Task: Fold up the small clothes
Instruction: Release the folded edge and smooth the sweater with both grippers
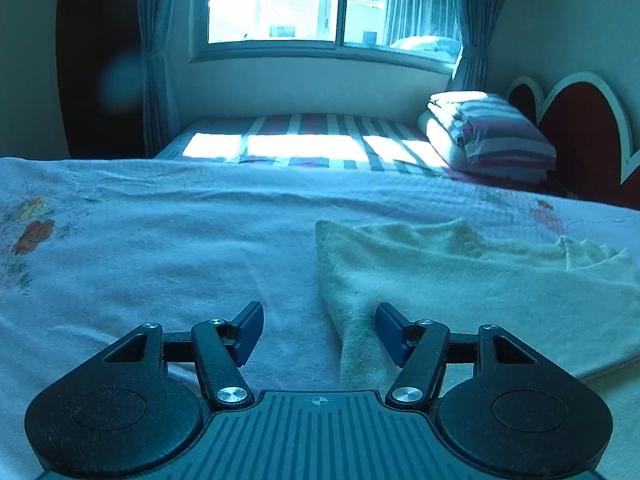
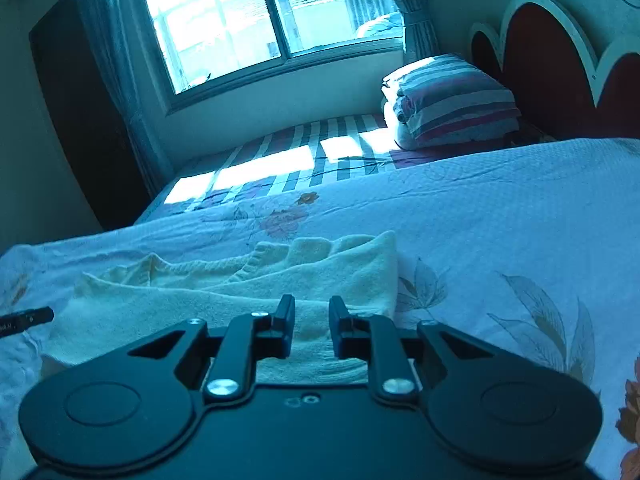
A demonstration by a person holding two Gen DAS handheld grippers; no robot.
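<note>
Cream knit garment [image 1: 460, 280] lies partly folded on the bed's floral quilt [image 1: 160, 248], ahead and right of the left hand-held gripper [image 1: 319, 330], whose jaws gape wide, empty, straddling its near tip.

From the right wrist, the right hand-held gripper [image 2: 310, 330] is narrowly parted, holding nothing, hovering over the garment's near edge. Striped bedding [image 2: 452, 100] sits well beyond; nothing obstructs.

You get a heavy blue cast, blown-out window [image 1: 296, 0] glare, sun patches on the mattress [image 1: 280, 148], dim foreground, fisheye-bent edges
</note>
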